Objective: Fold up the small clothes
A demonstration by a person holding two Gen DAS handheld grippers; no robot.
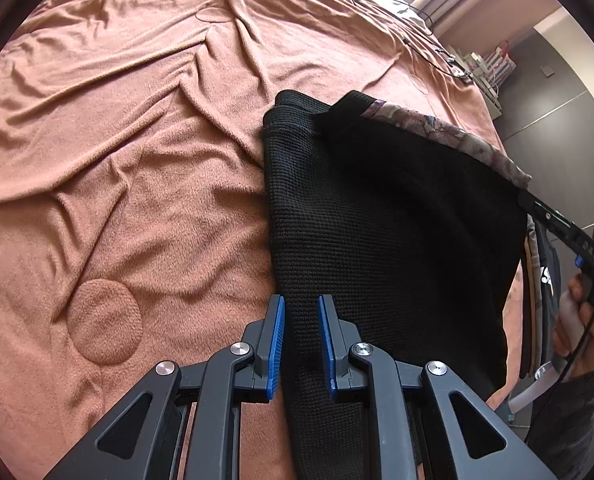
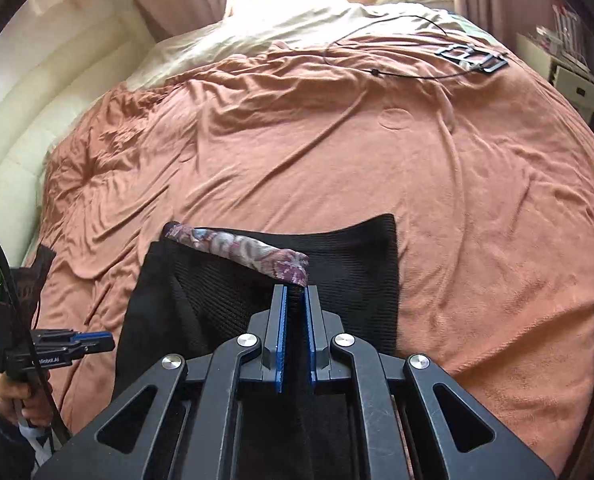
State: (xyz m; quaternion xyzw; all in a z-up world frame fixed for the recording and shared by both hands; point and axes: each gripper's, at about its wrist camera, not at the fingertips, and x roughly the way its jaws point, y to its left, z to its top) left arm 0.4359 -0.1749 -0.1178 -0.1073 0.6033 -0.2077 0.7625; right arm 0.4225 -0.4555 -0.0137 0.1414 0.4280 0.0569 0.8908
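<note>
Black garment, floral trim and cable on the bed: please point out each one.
black garment [image 1: 377,216], left wrist view, on the middle of the knit
floral trim [image 2: 241,252], right wrist view, on the patterned edge
cable [image 2: 397,20], right wrist view, on its far loop

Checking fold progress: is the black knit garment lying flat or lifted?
Partly lifted: the black knit garment hangs from the right hand-held gripper, far corner resting on the bed.

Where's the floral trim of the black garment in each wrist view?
Left wrist: floral trim runs along the black garment's upper right edge.
Right wrist: floral trim lies at centre, just beyond the right tool.
Shared landmark: orange blanket.
</note>
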